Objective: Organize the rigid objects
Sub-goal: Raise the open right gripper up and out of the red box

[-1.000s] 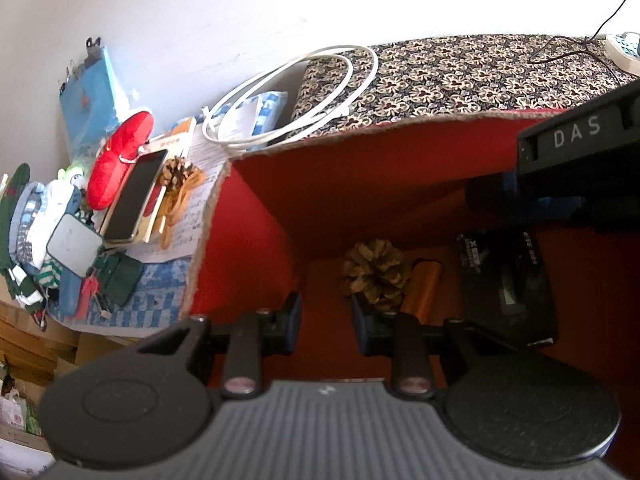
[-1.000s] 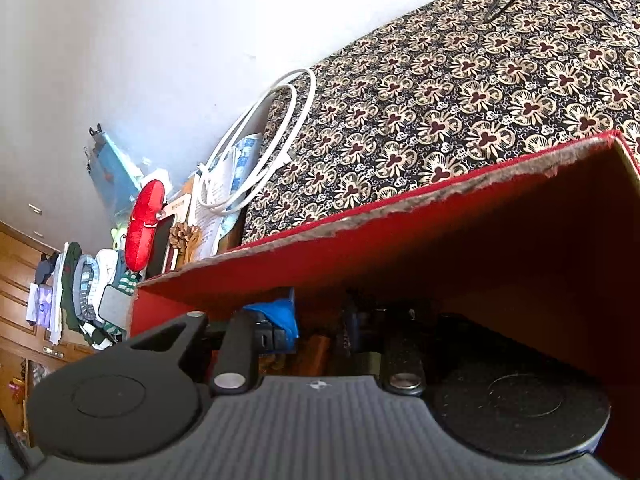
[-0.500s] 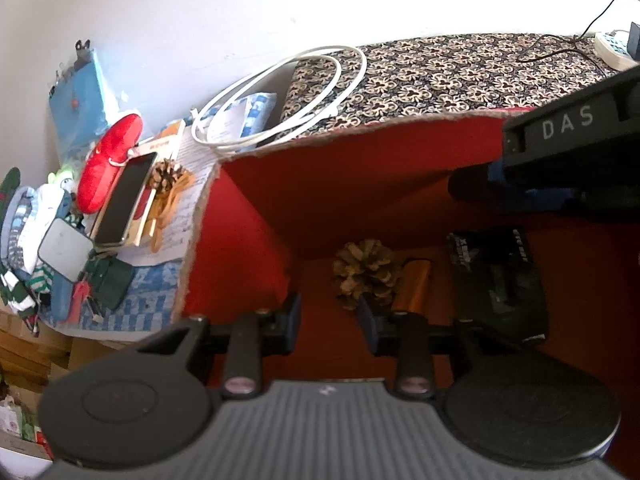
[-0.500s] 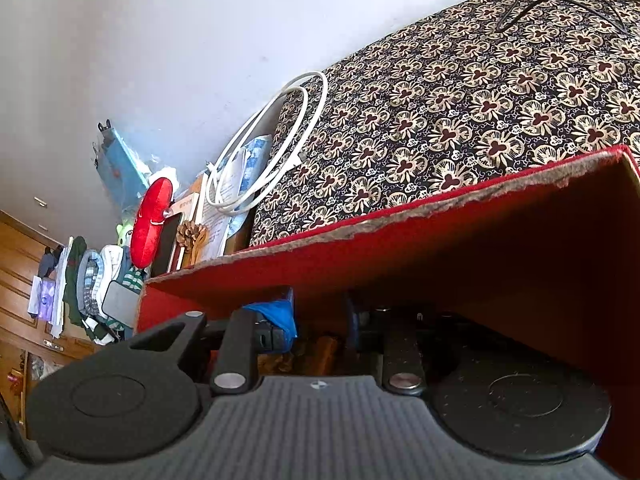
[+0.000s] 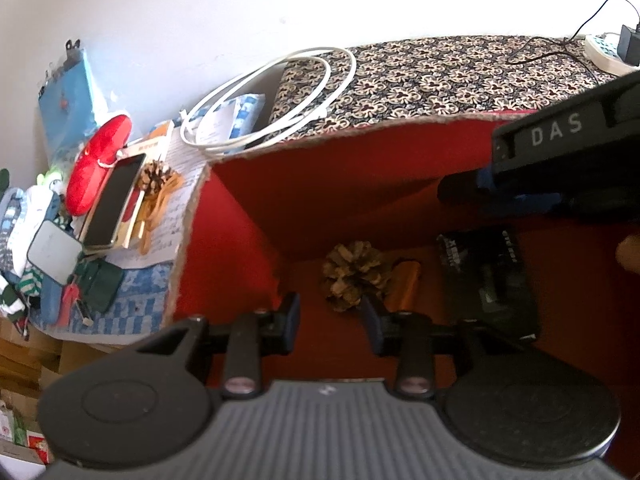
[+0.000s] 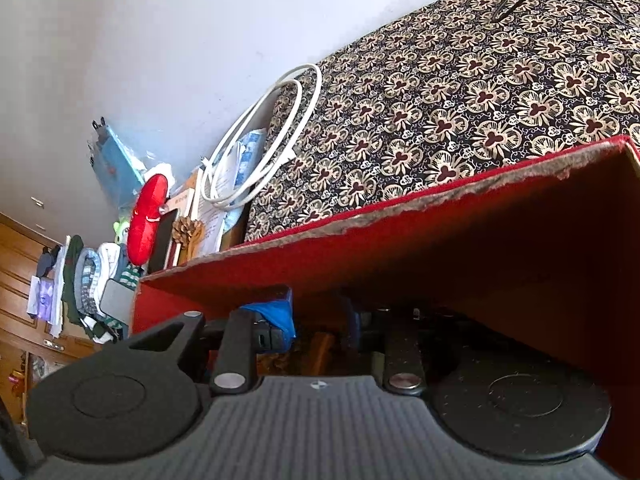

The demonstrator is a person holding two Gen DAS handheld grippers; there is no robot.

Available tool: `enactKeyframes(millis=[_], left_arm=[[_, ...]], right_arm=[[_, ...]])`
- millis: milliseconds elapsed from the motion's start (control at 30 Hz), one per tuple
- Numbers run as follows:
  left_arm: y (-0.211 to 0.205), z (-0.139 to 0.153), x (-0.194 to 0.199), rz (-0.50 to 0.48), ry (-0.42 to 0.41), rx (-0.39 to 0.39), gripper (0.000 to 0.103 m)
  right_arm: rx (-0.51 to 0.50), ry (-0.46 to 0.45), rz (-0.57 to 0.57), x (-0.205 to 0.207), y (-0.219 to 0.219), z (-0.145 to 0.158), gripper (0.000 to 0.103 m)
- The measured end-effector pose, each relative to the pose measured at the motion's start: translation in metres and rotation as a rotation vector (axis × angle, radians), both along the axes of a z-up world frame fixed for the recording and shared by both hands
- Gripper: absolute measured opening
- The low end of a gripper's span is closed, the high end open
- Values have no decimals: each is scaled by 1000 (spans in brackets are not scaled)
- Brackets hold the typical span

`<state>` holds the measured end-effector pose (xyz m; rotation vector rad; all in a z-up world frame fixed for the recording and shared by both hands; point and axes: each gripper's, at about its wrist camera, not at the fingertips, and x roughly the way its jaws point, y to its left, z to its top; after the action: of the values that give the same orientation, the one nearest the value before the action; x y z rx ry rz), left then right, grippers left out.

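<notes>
Red card walls of the box point(image 5: 256, 216) fill the left wrist view, and on its floor a pinecone point(image 5: 354, 276) lies touching an amber tube point(image 5: 404, 290), with a black packet point(image 5: 486, 280) just beside them. The left gripper point(image 5: 329, 316) hangs above the cone, its jaws released and empty. If the cone has been placed, as seems likely, the gripper should be drawn straight up, clear of the wall and of the right gripper point(image 5: 560, 152) across the box. Against the frame a second ago, the jaws are set wider and the cone sits further from them.

In the right wrist view, the right gripper point(image 6: 318, 320) is sunk behind the near wall point(image 6: 360, 236); its jaws stand apart with nothing visibly between them. A second cone point(image 6: 185, 226) waits in the clutter outside. More patterned cloth point(image 6: 480, 92) is seen than before, so a slight lift is suggested.
</notes>
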<state>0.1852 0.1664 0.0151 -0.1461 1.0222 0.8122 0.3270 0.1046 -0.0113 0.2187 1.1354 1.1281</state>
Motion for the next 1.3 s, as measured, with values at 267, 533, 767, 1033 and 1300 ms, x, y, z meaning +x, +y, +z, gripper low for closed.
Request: enactKeyframes(millis=[267,533,767,1033,1300], left_arm=[[-2,2,-2,-11,-19,3,42],[-3,3,-3,-14,-37,24,42],[-7,4,-4,-31,-53,55,42],[-9,20,-18,-1,-110,47,49],[-42,46,-29,-26,-116,96,55]], right_arm=[[-15,-1,6,3,4,-2,12],[-25,-8,-2,4,5,-2,12],[-32,-54,-39,-2,-9,13,12],[38,-87,-61,-20,-38,35,13],[121,-117,-86,-47,-73,53,13]])
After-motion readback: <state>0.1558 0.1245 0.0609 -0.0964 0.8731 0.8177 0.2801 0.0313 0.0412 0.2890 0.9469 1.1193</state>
